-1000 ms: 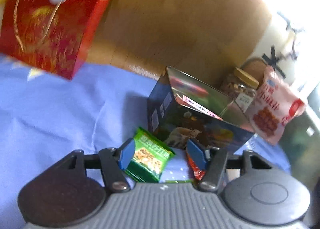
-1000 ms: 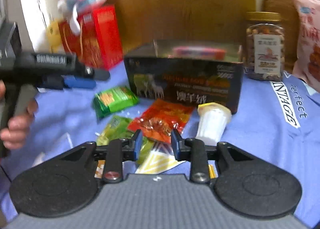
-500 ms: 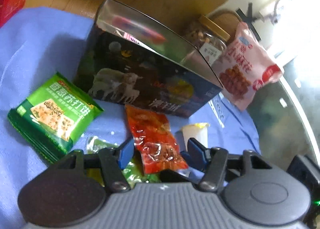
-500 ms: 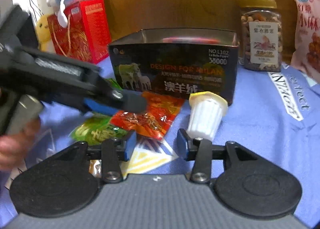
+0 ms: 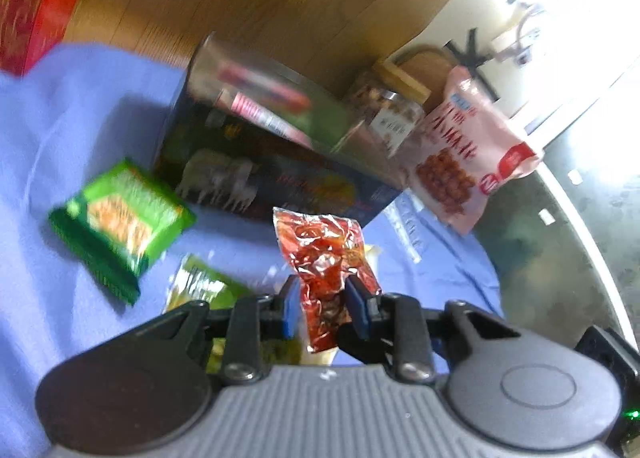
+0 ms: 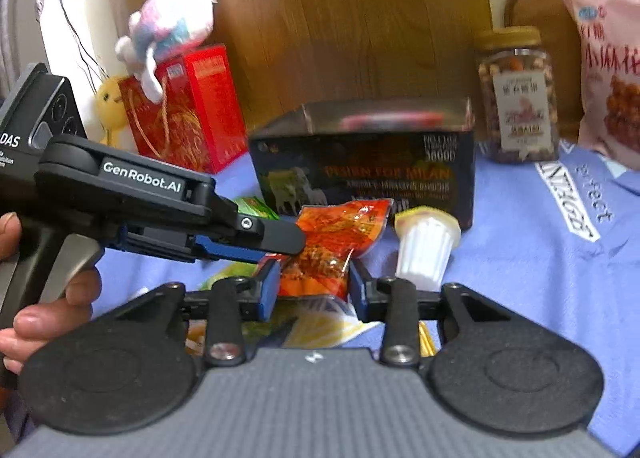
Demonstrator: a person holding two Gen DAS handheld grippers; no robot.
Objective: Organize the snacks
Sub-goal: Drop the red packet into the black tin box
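My left gripper [image 5: 323, 308] is shut on a red snack packet [image 5: 322, 254] and holds it off the blue cloth; the same packet [image 6: 340, 236] shows in the right wrist view, gripped by the left gripper [image 6: 288, 248] coming in from the left. My right gripper [image 6: 314, 290] is open and empty, low behind that packet. An open dark box [image 5: 256, 161] [image 6: 364, 173] with a pink packet inside stands just beyond. A green cracker pack [image 5: 120, 217], a yellow-green packet [image 5: 200, 286] and a white jelly cup [image 6: 424, 246] lie on the cloth.
A nut jar [image 6: 518, 113] and a pink snack bag [image 6: 612, 77] stand at the back right. A red gift box [image 6: 188, 113] with a plush toy [image 6: 172, 25] is at the back left. A wooden board [image 6: 348, 17] rises behind. The table's edge [image 5: 580, 225] runs at right.
My left gripper has closed on the red snack packet and lifted it off the cloth. My right gripper has stayed open and shifted slightly toward the packet.
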